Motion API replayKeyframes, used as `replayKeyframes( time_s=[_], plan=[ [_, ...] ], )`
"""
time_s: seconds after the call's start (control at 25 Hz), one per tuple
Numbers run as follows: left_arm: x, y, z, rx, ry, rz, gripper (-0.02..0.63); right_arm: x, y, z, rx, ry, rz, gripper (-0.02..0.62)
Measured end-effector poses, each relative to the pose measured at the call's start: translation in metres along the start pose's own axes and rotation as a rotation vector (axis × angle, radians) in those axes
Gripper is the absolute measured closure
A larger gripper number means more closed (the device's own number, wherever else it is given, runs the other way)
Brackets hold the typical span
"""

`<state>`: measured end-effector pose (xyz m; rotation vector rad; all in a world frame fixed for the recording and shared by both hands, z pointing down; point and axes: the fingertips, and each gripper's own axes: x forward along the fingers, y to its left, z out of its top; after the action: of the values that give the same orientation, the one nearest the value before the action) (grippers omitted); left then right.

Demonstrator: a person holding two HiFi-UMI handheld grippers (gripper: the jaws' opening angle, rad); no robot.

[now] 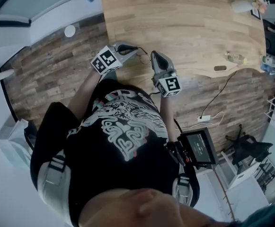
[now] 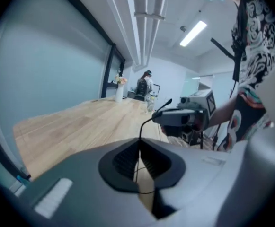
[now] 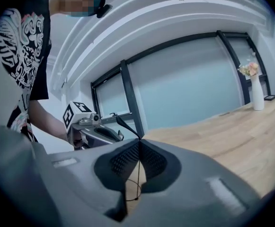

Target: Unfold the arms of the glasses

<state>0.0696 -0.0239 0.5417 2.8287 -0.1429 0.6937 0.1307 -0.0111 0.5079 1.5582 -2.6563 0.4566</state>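
Your left gripper (image 1: 133, 49) is left of your right gripper (image 1: 155, 56), over the table's (image 1: 184, 22) near edge, with the glasses (image 3: 128, 126) between them. A vase (image 1: 241, 6) stands far right.

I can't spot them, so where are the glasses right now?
The glasses are held between the left gripper and right gripper, mid head view, above the near edge of the table; each is shut on a thin black arm.

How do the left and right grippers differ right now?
The left gripper points sideways toward the right gripper, which points out over the table. A long stretch of the glasses rises past the left's jaws, a shorter one past the right's. Both are shut on the glasses.
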Motion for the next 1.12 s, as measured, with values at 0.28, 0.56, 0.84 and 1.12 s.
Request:
replayKeyframes(
  time_s=[0.28, 0.56, 0.84, 1.12],
  plan=[
    [-0.009, -0.006, 0.016, -0.113, -0.110, 0.036, 0.612, -0.019, 0.002, 0.014, 0.005, -0.027, -0.031, 0.596],
    [-0.031, 0.002, 0.043, -0.324, -0.288, 0.023, 0.612, -0.032, 0.004, 0.045, 0.046, -0.078, -0.080, 0.595],
    [-0.039, 0.025, 0.060, -0.397, -0.335, -0.047, 0.612, -0.026, -0.001, 0.062, 0.089, -0.113, -0.158, 0.595],
    [-0.046, 0.035, 0.066, -0.412, -0.323, -0.117, 0.612, -0.021, 0.004, 0.070, 0.113, -0.134, -0.250, 0.595]
  ],
)
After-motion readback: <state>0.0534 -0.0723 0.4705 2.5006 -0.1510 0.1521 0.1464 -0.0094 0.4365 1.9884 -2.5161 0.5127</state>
